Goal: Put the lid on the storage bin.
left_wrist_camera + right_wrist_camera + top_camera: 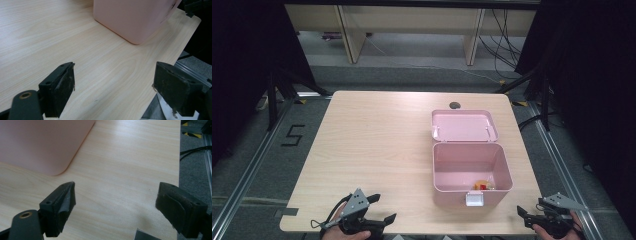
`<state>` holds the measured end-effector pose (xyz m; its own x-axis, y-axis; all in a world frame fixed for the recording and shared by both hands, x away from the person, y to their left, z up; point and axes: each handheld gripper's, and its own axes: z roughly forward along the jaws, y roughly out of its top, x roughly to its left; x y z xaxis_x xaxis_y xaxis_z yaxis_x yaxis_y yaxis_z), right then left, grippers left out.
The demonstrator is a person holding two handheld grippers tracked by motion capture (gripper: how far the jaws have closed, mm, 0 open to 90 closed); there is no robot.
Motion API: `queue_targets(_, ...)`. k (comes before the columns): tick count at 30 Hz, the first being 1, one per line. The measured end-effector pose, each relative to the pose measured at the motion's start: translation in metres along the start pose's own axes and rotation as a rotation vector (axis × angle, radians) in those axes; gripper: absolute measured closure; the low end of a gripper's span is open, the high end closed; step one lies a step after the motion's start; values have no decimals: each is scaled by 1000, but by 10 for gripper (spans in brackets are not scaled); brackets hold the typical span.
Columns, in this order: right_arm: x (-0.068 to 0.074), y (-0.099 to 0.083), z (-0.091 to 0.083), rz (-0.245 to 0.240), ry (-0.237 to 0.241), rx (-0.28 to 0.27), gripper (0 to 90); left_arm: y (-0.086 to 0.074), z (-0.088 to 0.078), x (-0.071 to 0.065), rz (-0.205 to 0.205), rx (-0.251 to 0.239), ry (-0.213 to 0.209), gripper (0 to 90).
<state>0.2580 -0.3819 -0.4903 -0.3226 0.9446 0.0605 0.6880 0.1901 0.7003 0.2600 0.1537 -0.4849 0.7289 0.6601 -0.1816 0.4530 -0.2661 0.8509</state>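
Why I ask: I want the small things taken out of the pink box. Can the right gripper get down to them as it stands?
Probably yes. The pink box stands open, its lid folded back, so the small things lie uncovered near the front wall. The right gripper is open, empty and close by.

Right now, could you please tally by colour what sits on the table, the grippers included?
Pink: 1, the open box with its lid back
Black: 2, the left gripper and the right gripper
Orange and red: 1, a small item inside the box
Total: 4
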Motion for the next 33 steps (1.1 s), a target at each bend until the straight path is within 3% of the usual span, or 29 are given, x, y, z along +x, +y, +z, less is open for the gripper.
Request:
queue_targets(2, -2, 0, 0, -12, -26, -10, 164, 3, 1, -1, 2, 4, -9, 164)
queue_targets(6, -3, 0, 0, -11, -20, -9, 164, 12, 3, -5, -1, -4, -13, 164)
queue_targets(9, 0, 0, 2, 20, -8, -5, 167, 22, 5, -8, -9, -34, -27, 164)
queue_targets(14, 0, 0, 2, 25, -4, -5, 169, 39, 11, -12, 7, -58, -53, 180)
queue_targets(17, -1, 0, 3, 18, -12, -2, 170, 46, 14, -12, 22, -55, -44, 191)
queue_targets(23, -4, 0, 4, -6, 6, 1, 175, 70, 35, -18, 39, -83, -58, 201)
queue_targets(27, -3, -1, 4, 7, 20, 7, 179, 88, 51, -16, 35, -114, -54, 219)
queue_targets(29, -4, -1, 4, -14, -2, 1, 179, 95, 58, -15, 34, -103, -45, 230)
queue_targets(31, -4, -1, 5, 2, 20, -2, 180, 98, 61, -14, 34, -102, -40, 239)
queue_targets(33, -5, -1, 4, -16, -2, -3, 180, 107, 69, -12, 29, -109, -43, 259)
